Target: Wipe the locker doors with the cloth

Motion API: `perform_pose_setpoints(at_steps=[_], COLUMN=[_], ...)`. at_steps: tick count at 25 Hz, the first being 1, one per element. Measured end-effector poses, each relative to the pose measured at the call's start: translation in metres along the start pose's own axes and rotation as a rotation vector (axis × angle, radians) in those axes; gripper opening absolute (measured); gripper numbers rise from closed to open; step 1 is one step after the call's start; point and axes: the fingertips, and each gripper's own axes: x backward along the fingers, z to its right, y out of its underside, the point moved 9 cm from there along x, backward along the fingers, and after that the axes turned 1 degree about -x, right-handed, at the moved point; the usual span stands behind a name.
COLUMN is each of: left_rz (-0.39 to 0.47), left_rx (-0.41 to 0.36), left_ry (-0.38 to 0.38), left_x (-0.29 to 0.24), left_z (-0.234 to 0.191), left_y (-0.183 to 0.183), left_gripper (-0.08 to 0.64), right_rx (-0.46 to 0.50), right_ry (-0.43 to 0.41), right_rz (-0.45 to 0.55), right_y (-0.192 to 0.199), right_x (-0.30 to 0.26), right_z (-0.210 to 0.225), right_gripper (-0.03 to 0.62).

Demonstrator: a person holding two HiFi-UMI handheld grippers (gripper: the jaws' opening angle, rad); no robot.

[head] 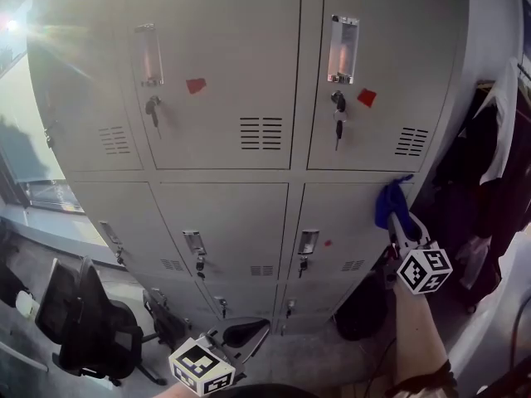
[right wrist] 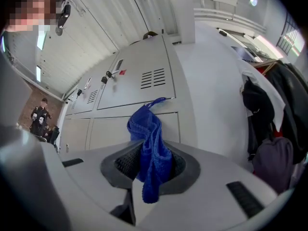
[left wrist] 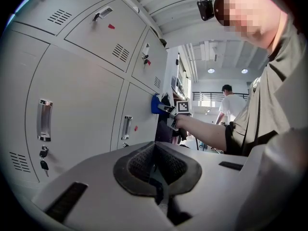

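The grey lockers (head: pixel 249 181) fill the head view in rows of doors. My right gripper (head: pixel 397 222) is shut on a blue cloth (head: pixel 390 201) and holds it against the top right corner of the middle-row right door (head: pixel 344 222). In the right gripper view the blue cloth (right wrist: pixel 147 129) hangs bunched from the right gripper (right wrist: pixel 151 165), its top at the seam under the upper door (right wrist: pixel 139 81). My left gripper (head: pixel 257 330) stays low near the floor, apart from the lockers, shut and empty. The left gripper (left wrist: pixel 155 165) looks along the doors toward the cloth (left wrist: pixel 155 105).
Keys hang from the upper locks (head: pixel 338 127). Dark clothes (head: pixel 489 181) hang right of the lockers, with a black bag (head: pixel 361 309) below. An office chair (head: pixel 91 322) stands at lower left under a window (head: pixel 25 139). A person (left wrist: pixel 231 105) stands far off.
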Motion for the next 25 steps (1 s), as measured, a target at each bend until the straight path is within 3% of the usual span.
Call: perform_pose_setpoints(at_steps=[7, 12, 17, 25], left_rz=[-0.006, -0.003, -0.006, -0.011], left_rx=[-0.003, 0.0, 0.002, -0.006], left_ry=[0.007, 0.004, -0.001, -0.013], left_x=[-0.004, -0.001, 0.005, 0.018], left_z=[0.005, 0.005, 0.003, -0.003], left_y=[0.0, 0.001, 0.0, -0.001], left_gripper=[0.008, 0.008, 0.008, 0.008], right_rx=[-0.028, -0.095, -0.168, -0.093], right_ry=[0.07, 0.084, -0.061, -0.244], right_rz=[0.007, 0.033, 0.036, -0.03], right_y=[-0.002, 0.002, 0.02, 0.047], right_x=[0.012, 0.015, 0.002, -0.034], right_z=[0.032, 0.015, -0.048, -0.135], right_gripper=[0.078, 0.078, 0.078, 0.078])
